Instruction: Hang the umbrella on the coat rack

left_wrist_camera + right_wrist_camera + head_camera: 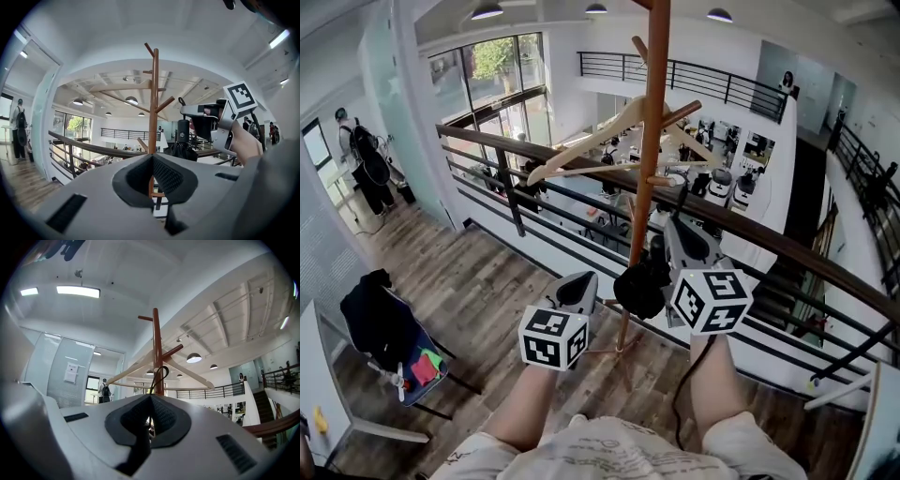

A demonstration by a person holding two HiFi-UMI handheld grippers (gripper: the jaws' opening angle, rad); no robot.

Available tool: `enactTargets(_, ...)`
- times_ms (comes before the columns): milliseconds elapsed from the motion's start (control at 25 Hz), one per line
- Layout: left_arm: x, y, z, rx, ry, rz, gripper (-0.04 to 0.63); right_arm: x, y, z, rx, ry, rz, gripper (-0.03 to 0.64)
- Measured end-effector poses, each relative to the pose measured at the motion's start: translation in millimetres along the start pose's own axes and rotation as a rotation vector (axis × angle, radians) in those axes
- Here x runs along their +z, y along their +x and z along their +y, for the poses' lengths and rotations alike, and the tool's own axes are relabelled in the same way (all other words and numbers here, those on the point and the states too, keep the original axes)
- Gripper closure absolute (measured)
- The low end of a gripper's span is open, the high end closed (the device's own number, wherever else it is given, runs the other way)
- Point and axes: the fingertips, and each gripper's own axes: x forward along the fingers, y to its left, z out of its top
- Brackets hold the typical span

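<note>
Closest to us, our left gripper (153, 161) has its jaws pressed together with nothing between them. Our right gripper (150, 399) is clamped tight on the umbrella's thin black strap (158, 376), whose loop pokes out past the jaws, just in front of the pole. The umbrella (639, 289) itself is black and folded, and hangs below that gripper right beside the pole, not on any peg.

The coat rack (649, 141) is a brown wooden pole with short angled pegs. It carries one pale wooden hanger (591, 142) partway up.

To our left, on the grey-brown plank floor (487, 281), we see a blue seat (420, 380). A black garment is heaped on it, with something red and something green beside the garment; we cannot tell what they are.

Behind the rack runs a dark railing (787, 246) with a wooden top rail, and beyond it the room drops to a lower level with desks. Further off are tall windows (502, 84), a person with a backpack (364, 159) by the glass wall, and an upper balcony (694, 75).
</note>
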Motion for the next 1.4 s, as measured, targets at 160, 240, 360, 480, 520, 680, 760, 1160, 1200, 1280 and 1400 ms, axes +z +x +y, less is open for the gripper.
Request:
enactTargets(160, -3.4, 5.1, 10.9, -0.003, 0.005, 0.003, 0.591, 4.0, 13.7, -2.5, -0.011, -0.003, -0.031, 0.614)
enactTargets(240, -6.7, 9.7, 15.3, -0.008, 0.006, 0.01, 0.591, 5.2, 20.4, -3.4, -0.019, -0.018, -0.035, 0.614)
enactTargets(360, -8.9, 13.9, 19.8, -0.01, 0.007, 0.017, 0.591, 7.4, 27.2, -3.7, -0.03, -0.042, -0.04, 0.614)
enactTargets(480, -7.4, 14.9, 23.7, -0.007, 0.011, 0.016, 0.591, 9.7, 32.3, -3.4, -0.028, -0.047, -0.034, 0.614)
enactTargets(520, -7.5, 15.3, 25.5, -0.006, 0.008, 0.016, 0.591, 10.2, 33.7, -1.9, -0.023, -0.049, -0.031, 0.614)
enactTargets(680, -11.8, 16.2, 29.7, -0.005, -0.002, 0.018, 0.591, 7.2, 37.9, 4.8, -0.012, -0.074, -0.019, 0.614)
enactTargets(760, -14.1, 16.7, 29.5, -0.008, -0.002, 0.019, 0.591, 5.4, 38.5, 6.2, -0.018, -0.091, -0.015, 0.614)
enactTargets(1160, -16.6, 16.1, 37.6, -0.006, -0.012, 0.023, 0.591, 6.6, 47.4, 11.7, -0.015, -0.095, 0.012, 0.614)
enactTargets(1200, -16.7, 15.6, 39.0, -0.005, -0.012, 0.023, 0.591, 7.8, 47.9, 10.3, -0.02, -0.088, 0.011, 0.614)
enactTargets(1280, -17.6, 14.6, 41.5, -0.003, -0.014, 0.022, 0.591, 10.4, 47.7, 7.5, -0.028, -0.074, 0.01, 0.614)
enactTargets(1400, -19.8, 15.1, 42.1, -0.005, -0.018, 0.024, 0.591, 10.6, 47.8, 4.8, -0.032, -0.069, 0.02, 0.614)
